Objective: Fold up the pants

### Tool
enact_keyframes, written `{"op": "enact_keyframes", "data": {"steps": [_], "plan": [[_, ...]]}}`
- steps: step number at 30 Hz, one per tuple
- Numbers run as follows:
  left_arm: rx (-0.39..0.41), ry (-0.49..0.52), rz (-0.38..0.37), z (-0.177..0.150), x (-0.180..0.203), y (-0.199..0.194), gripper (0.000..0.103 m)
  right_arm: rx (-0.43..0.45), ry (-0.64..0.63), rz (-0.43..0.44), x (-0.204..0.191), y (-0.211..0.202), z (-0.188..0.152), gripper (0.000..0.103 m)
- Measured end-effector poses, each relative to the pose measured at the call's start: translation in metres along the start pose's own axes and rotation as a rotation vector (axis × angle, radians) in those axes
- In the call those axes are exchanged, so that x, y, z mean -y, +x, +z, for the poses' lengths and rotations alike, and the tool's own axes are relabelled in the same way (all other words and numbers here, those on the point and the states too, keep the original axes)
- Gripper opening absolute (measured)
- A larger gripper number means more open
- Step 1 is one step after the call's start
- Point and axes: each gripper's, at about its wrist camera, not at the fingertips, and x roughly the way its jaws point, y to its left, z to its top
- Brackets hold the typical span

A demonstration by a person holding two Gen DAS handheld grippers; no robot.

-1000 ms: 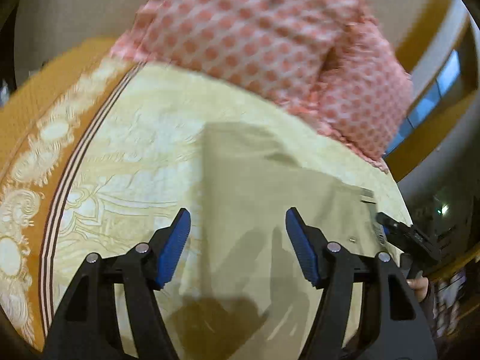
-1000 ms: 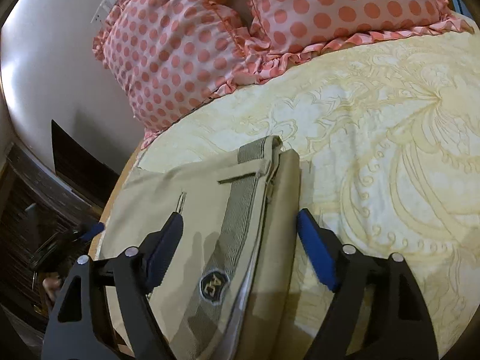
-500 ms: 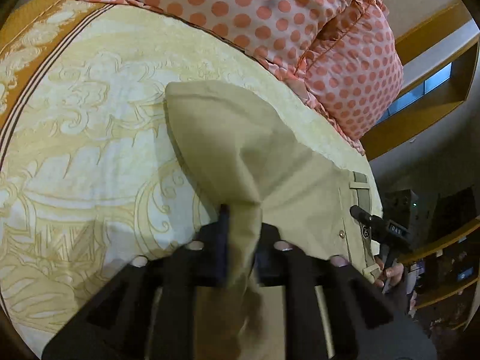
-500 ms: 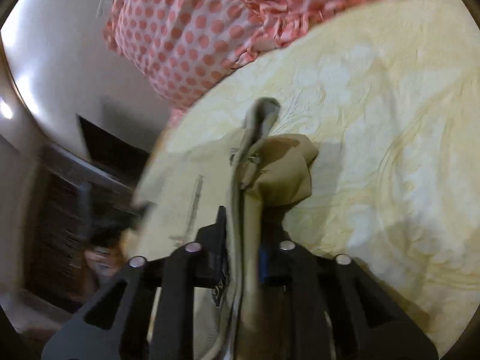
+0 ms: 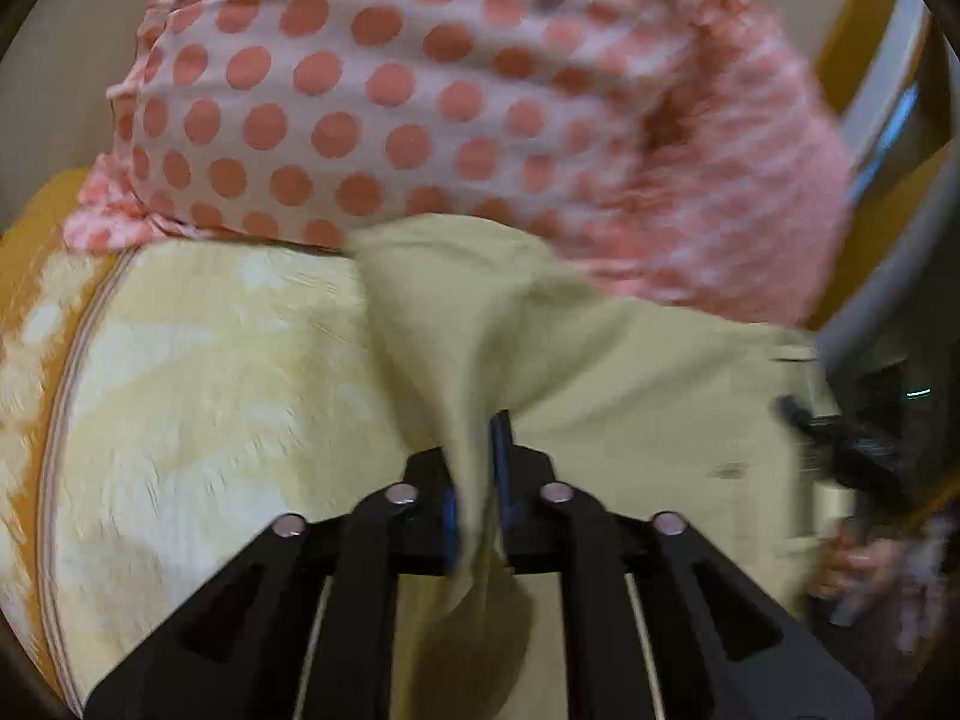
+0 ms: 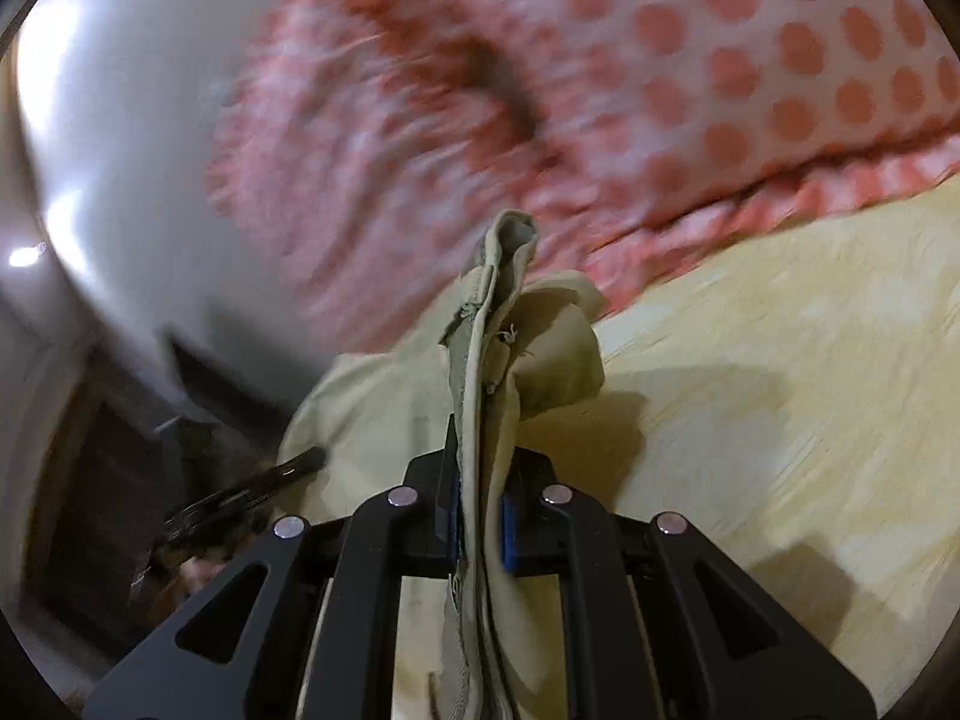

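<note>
The khaki pants (image 5: 630, 372) lie on a yellow patterned bedspread (image 5: 210, 372). My left gripper (image 5: 477, 480) is shut on a fold of the pants' fabric and lifts it off the bed. My right gripper (image 6: 480, 492) is shut on the pants' waistband end (image 6: 498, 312), which stands up in a bunched ridge above the bedspread (image 6: 780, 390). In the left wrist view the right gripper (image 5: 840, 444) shows at the far right edge, held by a hand. In the right wrist view the left gripper (image 6: 252, 486) shows blurred at the lower left.
Pink pillows with coral polka dots (image 5: 390, 102) lean at the head of the bed, just beyond the pants; they also fill the top of the right wrist view (image 6: 660, 90). An orange border (image 5: 24, 228) edges the bedspread at left. Dark furniture (image 6: 102, 480) stands beside the bed.
Both grippers were open over the flat pants a second ago, then closed on the fabric. Since then both have lifted it and carried it toward the pillows; the views are motion-blurred.
</note>
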Motion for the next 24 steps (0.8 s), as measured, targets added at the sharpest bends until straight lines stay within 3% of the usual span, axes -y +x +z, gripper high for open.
{"op": "enact_keyframes", "data": {"steps": [1,2,3,5,6,7,10,11,12,14,15,16,18,20,21,22,23,24], "plan": [[-0.025,0.021,0.105,0.002,0.002,0.014,0.021,-0.035,0.005,-0.104,0.006,0.009,0.002,0.037],[-0.043,0.033,0.157,0.003,0.001,0.021,0.031,-0.08,0.015,-0.225,0.014,0.014,0.003,0.043],[-0.042,0.028,0.166,0.002,-0.001,0.019,0.034,-0.062,0.017,-0.202,0.016,0.009,0.003,0.042],[0.038,0.012,0.16,-0.004,-0.004,-0.007,0.04,0.056,-0.002,-0.187,0.007,-0.023,0.0,0.043],[0.07,0.013,0.124,-0.007,-0.004,-0.019,0.043,0.075,-0.02,-0.129,0.001,-0.032,-0.002,0.049],[0.091,0.011,0.072,-0.011,-0.003,-0.03,0.047,0.067,-0.034,-0.07,-0.006,-0.037,-0.004,0.058],[0.06,0.008,-0.103,-0.022,0.007,-0.041,0.051,-0.036,-0.083,0.041,-0.027,-0.028,-0.015,0.065],[0.016,0.001,-0.144,-0.025,0.011,-0.033,0.051,-0.07,-0.085,0.04,-0.031,-0.02,-0.017,0.069],[-0.016,-0.008,-0.162,-0.028,0.013,-0.026,0.051,-0.097,-0.08,0.025,-0.031,-0.012,-0.019,0.08],[-0.102,-0.034,-0.146,-0.031,0.015,0.001,0.048,-0.155,-0.035,-0.03,-0.019,0.01,-0.024,0.085],[-0.118,-0.035,-0.115,-0.034,0.015,0.013,0.044,-0.123,-0.038,-0.021,-0.018,0.009,-0.022,0.085],[-0.08,-0.016,-0.085,-0.035,0.018,0.012,0.044,-0.133,-0.032,-0.027,-0.016,0.01,-0.02,0.085],[-0.099,-0.003,-0.026,-0.036,0.023,0.007,0.043,-0.129,-0.008,-0.083,-0.021,0.0,-0.021,0.085],[-0.07,-0.006,-0.004,-0.047,0.027,-0.019,0.06,-0.083,-0.084,-0.214,-0.041,-0.022,-0.036,0.087],[-0.047,0.009,0.006,-0.055,0.029,-0.031,0.067,-0.065,-0.125,-0.22,-0.047,-0.029,-0.044,0.093],[-0.009,0.034,0.046,-0.068,0.033,-0.051,0.087,-0.036,-0.17,-0.217,-0.056,-0.043,-0.061,0.101],[0.02,0.049,0.084,-0.08,0.034,-0.064,0.096,-0.005,-0.209,-0.219,-0.064,-0.055,-0.078,0.102],[0.055,0.068,0.127,-0.096,0.036,-0.079,0.096,0.024,-0.264,-0.228,-0.076,-0.067,-0.102,0.102]]}}
